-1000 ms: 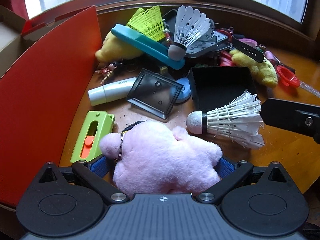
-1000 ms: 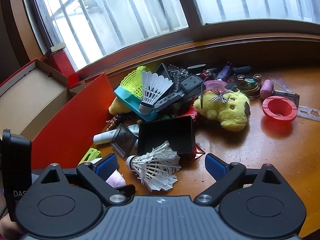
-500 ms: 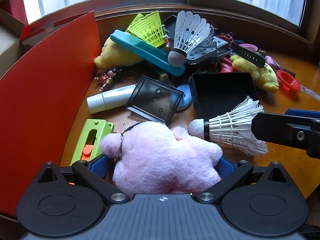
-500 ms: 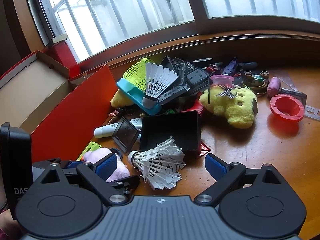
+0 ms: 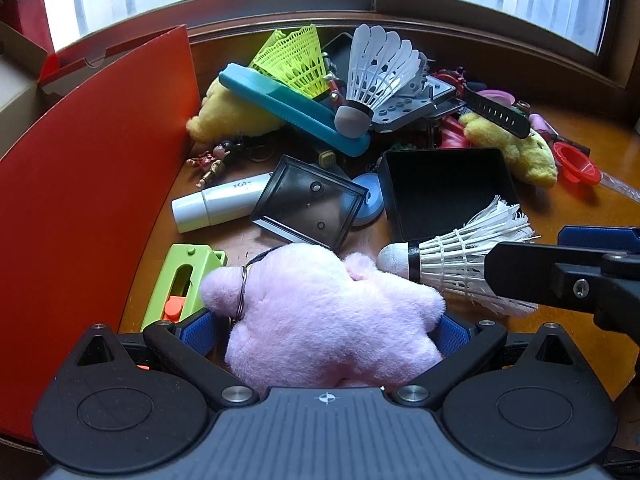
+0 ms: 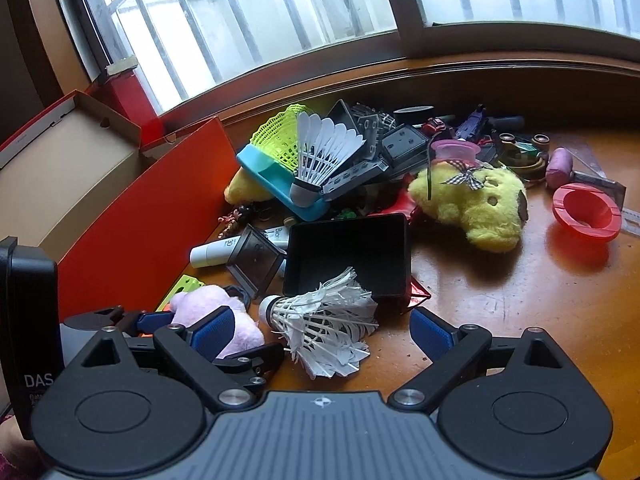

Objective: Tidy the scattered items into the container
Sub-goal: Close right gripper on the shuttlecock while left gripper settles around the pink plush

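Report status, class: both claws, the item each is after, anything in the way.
Left claw shut on pink plush. Right claw open around feather shuttlecock. Black tray just behind.

Daylight comes from the window [image 6: 280, 24] behind the desk [image 6: 520, 300]; panes blown out to near white, esp. in left wrist view. Desk wood shows soft glare patches in front of the window. Short soft shadows fall toward the camera, e.g. under the yellow plush [image 6: 476, 200] & red ring [image 6: 586, 210]. Strong fisheye bend: window frame curves, corners go dark. Centre sharp; gripper bodies at bottom edge dark w/ little detail. No motion blur.
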### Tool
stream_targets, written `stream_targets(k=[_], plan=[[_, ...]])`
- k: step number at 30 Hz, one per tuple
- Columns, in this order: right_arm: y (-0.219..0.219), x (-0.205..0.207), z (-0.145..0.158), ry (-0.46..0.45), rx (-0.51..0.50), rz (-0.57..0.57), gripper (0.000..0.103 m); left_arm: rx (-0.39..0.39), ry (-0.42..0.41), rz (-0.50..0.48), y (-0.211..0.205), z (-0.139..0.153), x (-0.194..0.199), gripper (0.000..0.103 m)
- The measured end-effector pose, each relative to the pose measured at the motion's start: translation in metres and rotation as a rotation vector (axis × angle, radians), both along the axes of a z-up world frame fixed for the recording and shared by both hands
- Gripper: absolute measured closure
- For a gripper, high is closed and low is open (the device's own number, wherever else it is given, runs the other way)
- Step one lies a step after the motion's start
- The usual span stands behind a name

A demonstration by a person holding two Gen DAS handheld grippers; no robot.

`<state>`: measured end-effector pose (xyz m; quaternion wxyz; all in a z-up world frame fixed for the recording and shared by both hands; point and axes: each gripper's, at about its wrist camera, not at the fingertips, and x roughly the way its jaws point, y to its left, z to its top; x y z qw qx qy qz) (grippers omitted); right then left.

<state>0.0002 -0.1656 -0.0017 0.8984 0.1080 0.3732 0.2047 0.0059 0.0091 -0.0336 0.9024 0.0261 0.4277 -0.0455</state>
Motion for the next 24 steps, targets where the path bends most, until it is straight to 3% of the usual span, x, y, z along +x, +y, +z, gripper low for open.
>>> stream_targets(k=[6,10,19,24], plan=[[0.0,0.001,0.0,0.001,0.002,0.0,0.008,0.046,-0.037,0.019,0.001,0.008,-0.005,0.0],[-0.002,0.002,-0.001,0.007,0.008,-0.006,0.008,0.027,-0.113,0.001,0.012,0.021,-0.019,0.0],[0.005,0.011,-0.008,0.047,0.016,0.033,0.026,0.061,-0.099,-0.06,0.008,0.019,-0.029,0.0],[0.016,0.016,-0.013,0.076,0.01,0.078,0.031,0.05,-0.075,-0.048,0.01,0.014,-0.03,0.0]])
